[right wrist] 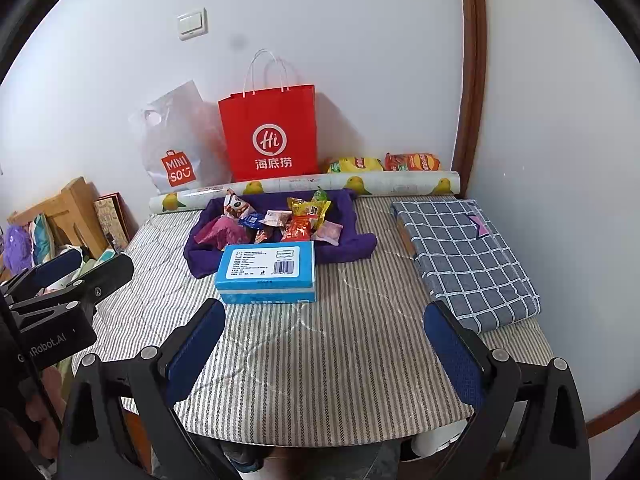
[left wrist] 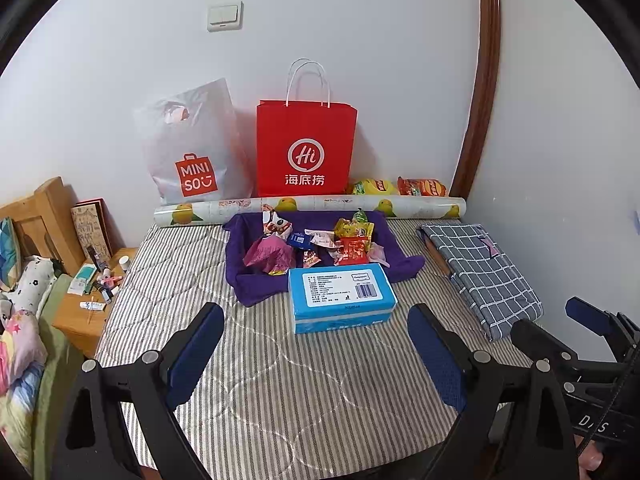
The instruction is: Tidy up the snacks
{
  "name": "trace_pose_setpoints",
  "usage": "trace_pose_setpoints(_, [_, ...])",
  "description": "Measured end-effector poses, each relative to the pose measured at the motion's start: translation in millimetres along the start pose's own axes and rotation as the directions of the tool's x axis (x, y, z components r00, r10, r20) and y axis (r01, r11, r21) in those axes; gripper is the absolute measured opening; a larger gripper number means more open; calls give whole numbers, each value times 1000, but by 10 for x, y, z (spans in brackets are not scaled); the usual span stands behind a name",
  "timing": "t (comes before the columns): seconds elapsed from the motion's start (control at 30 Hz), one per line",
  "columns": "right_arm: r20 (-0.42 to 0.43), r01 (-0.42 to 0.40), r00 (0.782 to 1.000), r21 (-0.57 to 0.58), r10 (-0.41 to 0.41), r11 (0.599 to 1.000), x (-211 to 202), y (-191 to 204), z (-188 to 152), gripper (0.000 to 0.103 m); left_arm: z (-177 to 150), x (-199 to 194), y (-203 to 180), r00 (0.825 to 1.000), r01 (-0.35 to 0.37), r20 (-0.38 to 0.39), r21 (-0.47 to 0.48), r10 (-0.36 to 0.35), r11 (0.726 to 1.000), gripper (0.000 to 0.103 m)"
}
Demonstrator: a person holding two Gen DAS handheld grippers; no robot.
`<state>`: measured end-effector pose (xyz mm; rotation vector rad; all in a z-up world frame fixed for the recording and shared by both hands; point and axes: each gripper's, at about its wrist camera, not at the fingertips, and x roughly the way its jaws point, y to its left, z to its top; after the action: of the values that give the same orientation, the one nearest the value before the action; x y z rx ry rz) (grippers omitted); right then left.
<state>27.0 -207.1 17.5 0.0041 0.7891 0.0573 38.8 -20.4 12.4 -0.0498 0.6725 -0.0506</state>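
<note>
A pile of small wrapped snacks lies on a purple cloth at the back of the striped table. A blue tissue box sits just in front of the cloth. Two chip bags, yellow and orange, lie against the wall. My left gripper is open and empty above the table's near part. My right gripper is open and empty, to the right of the left one.
A red paper bag and a white MINISO bag lean on the wall behind a roll of printed paper. A folded checked cloth lies at the right. A wooden nightstand stands left.
</note>
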Motion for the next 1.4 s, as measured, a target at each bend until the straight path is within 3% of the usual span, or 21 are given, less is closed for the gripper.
trace_pose_setpoints(1.4, [4,-3,1000,19,3,1000,0,-12,-50,99,-33,-36,26,1000,3,6,-15,-3,1000,93])
